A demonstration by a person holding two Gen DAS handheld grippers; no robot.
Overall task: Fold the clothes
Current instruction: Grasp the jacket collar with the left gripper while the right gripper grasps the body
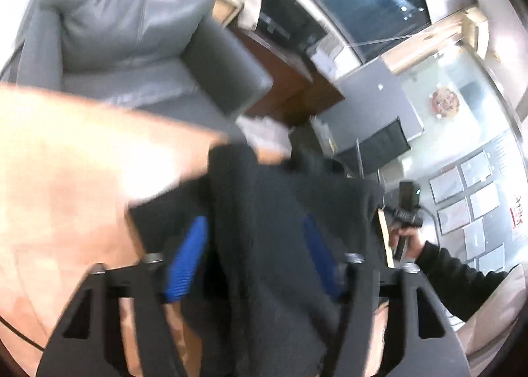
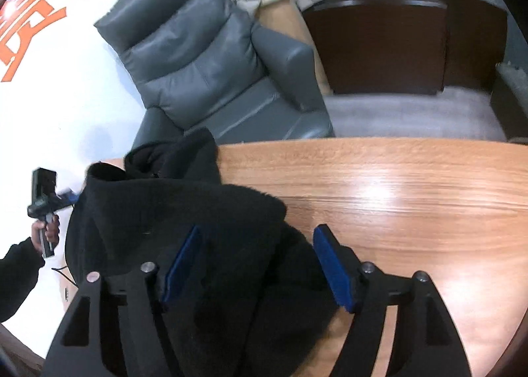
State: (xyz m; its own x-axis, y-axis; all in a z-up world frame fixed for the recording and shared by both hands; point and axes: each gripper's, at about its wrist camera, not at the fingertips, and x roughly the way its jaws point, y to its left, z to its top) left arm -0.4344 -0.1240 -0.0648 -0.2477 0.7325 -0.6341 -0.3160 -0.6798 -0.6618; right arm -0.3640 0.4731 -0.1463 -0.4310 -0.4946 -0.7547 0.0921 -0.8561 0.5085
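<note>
Black fleece garment lies between both open claws | left gripper and right gripper jaws apart, straddling cloth on wooden table, likely poised to pinch.

We saw a grey leather armchair behind the wooden table, beside a dark cabinet.
</note>
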